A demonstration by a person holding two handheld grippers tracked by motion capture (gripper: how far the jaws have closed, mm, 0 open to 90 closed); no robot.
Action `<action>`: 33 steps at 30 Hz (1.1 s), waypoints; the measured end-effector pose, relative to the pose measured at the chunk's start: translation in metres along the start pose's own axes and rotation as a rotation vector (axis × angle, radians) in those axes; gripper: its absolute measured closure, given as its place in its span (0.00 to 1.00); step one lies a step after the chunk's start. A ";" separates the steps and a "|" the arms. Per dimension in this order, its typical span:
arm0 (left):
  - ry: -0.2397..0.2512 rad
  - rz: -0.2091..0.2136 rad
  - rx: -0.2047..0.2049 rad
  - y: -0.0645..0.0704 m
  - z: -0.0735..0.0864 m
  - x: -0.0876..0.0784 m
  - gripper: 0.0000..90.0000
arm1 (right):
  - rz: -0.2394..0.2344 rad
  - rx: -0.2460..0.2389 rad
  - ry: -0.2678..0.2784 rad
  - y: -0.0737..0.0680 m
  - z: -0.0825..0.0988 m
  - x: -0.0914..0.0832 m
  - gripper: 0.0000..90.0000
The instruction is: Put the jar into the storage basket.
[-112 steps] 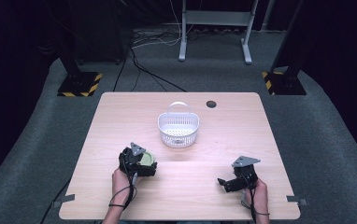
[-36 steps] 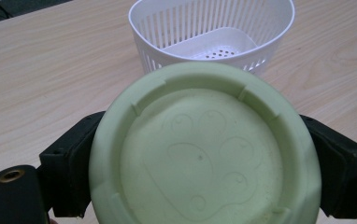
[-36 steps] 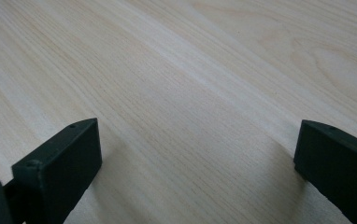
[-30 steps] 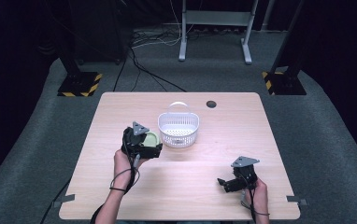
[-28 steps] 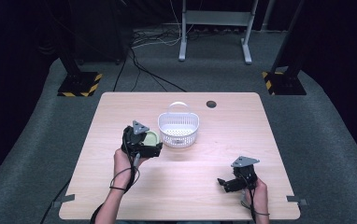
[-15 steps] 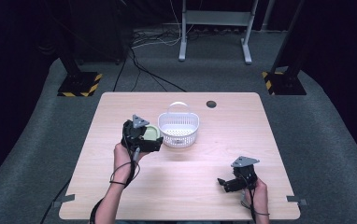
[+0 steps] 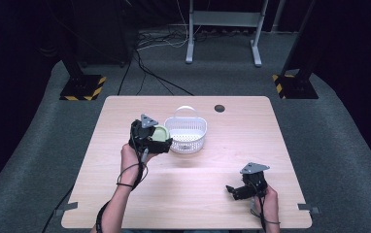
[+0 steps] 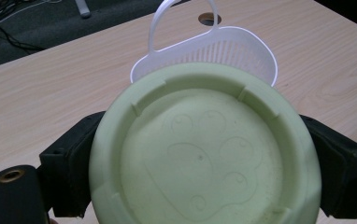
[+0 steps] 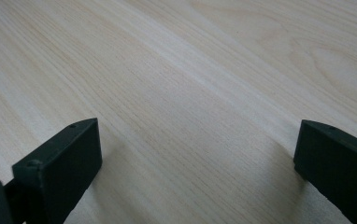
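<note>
A pale green round dish [image 8: 200,149] with a paw print moulded on its underside is clamped between the jaws of my left gripper [image 7: 157,141]. It is held above the table just left of a white slotted basket [image 7: 187,134] with an upright handle; the basket's rim [image 8: 242,35] shows right behind the dish. The dish [image 7: 160,133] hides most of the basket's inside in the left gripper view. My right gripper [image 7: 236,190] rests low near the table's front right, jaws wide apart with only bare wood [image 9: 190,116] between them.
A small dark hole [image 7: 219,108] sits in the tabletop behind the basket. The wooden table [image 7: 125,204] stands on grey carpet. Black stands with yellow-striped feet [image 7: 82,90] and cables lie on the floor beyond the far edge.
My left gripper has carried the green dish forward and to the right, from the front left of the table up to the basket's left side. The right gripper has stayed put.
</note>
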State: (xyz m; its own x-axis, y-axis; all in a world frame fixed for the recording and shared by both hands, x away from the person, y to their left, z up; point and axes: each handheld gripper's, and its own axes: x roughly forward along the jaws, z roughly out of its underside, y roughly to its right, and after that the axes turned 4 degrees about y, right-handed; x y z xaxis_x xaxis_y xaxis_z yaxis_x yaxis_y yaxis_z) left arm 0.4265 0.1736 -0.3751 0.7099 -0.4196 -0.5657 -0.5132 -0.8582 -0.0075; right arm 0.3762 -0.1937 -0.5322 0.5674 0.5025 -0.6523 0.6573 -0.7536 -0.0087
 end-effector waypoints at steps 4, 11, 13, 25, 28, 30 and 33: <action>0.000 0.005 0.002 0.000 -0.004 0.002 0.13 | 0.000 0.000 0.000 0.000 0.000 0.000 0.00; -0.003 0.008 0.012 0.002 -0.011 0.006 0.13 | 0.001 -0.001 0.000 0.000 0.000 0.000 0.00; 0.000 0.009 0.014 0.002 -0.013 0.007 0.13 | 0.001 0.000 0.000 0.000 0.000 0.000 0.00; 0.005 0.003 0.015 0.004 -0.026 0.016 0.13 | 0.001 0.000 0.000 0.000 0.000 0.000 0.00; 0.004 0.004 0.015 0.004 -0.029 0.019 0.13 | 0.001 -0.001 0.000 0.000 0.000 0.000 0.00; 0.000 0.002 0.017 0.004 -0.031 0.021 0.13 | 0.001 -0.001 0.000 0.000 0.000 0.000 0.00; -0.004 0.002 0.024 0.005 -0.034 0.025 0.13 | 0.001 -0.001 0.000 0.000 0.000 0.000 0.00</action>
State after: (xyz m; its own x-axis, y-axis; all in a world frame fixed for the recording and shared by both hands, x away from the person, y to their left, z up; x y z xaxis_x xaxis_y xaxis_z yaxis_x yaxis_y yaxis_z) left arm 0.4582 0.1484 -0.3613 0.7072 -0.4199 -0.5688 -0.5257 -0.8503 -0.0259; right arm 0.3762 -0.1936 -0.5323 0.5679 0.5020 -0.6523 0.6574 -0.7535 -0.0075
